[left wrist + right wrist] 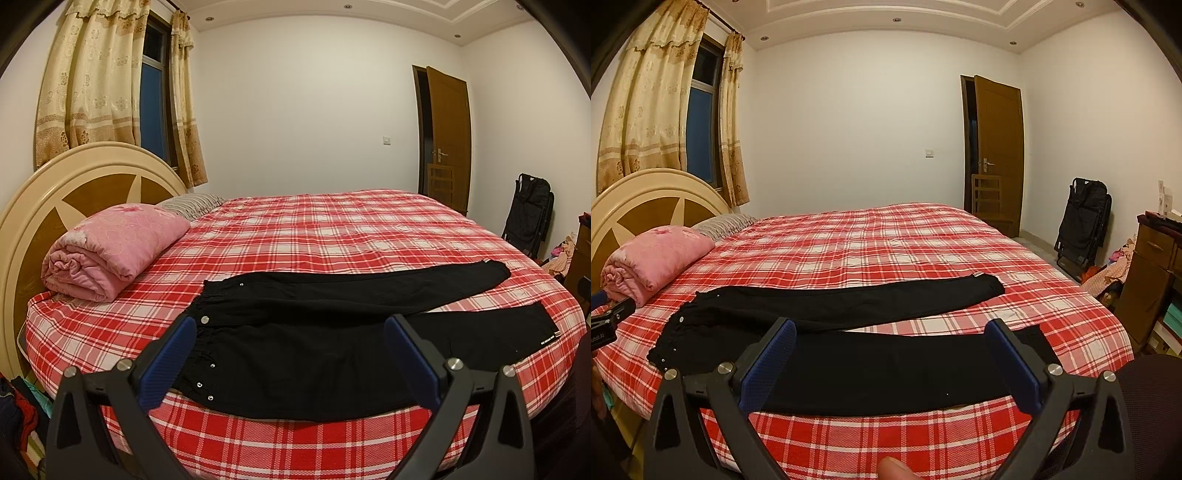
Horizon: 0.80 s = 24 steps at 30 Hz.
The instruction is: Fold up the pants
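A pair of black pants (pixel 332 332) is lying spread flat on the near edge of a bed (pixel 332 229) covered in a red-and-white plaid sheet, the waistband toward the headboard (pixel 74 192) and both legs running out side by side toward the foot.

The left gripper (pixel 290 358) is hovering over the waistband end with its jaws standing wide apart and nothing between them; the elastic waist with its small metal studs is showing just inside the left blue pad (pixel 170 365), and the seat of the pants is filling the gap between the jaws.

The right gripper (pixel 890 365) is also gaping wide and gripping nothing, with the nearer pant leg lying across the span between its jaws and the farther leg lying beyond their tips. A fingertip (pixel 897 469) is showing at the bottom edge of the right wrist view.

Beyond the left jaw of each gripper, a rolled pink quilt (pixel 114 251) is resting against the headboard.
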Motion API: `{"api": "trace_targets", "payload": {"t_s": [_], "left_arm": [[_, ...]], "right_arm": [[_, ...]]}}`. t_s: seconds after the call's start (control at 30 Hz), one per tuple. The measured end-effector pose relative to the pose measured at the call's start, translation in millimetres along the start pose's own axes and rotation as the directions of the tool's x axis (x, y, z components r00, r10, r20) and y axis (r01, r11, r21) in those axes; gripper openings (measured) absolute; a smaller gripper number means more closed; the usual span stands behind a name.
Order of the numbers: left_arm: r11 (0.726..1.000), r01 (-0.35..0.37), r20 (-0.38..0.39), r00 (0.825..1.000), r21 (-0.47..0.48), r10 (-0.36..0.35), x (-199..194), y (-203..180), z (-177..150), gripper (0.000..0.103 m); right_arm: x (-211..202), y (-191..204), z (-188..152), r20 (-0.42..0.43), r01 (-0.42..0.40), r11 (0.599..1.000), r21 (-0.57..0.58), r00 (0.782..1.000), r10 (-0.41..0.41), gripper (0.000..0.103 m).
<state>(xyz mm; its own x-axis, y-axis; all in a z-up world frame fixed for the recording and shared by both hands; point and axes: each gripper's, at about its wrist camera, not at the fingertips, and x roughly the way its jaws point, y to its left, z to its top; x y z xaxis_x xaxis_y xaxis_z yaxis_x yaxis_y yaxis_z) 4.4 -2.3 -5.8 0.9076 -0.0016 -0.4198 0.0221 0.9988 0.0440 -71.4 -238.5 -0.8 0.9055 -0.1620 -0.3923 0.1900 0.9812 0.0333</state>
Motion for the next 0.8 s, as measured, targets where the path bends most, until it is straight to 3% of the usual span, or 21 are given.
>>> {"api": "trace_targets", "payload": {"t_s": [0.8], "left_arm": [[1.0, 0.0, -0.003, 1.0, -0.003, 0.0, 1.7, 3.5, -0.8, 0.103]], "right_arm": [[2.0, 0.3, -1.4, -0.009, -0.004, 1.0, -0.006, 1.0, 0.004, 0.102]]}}
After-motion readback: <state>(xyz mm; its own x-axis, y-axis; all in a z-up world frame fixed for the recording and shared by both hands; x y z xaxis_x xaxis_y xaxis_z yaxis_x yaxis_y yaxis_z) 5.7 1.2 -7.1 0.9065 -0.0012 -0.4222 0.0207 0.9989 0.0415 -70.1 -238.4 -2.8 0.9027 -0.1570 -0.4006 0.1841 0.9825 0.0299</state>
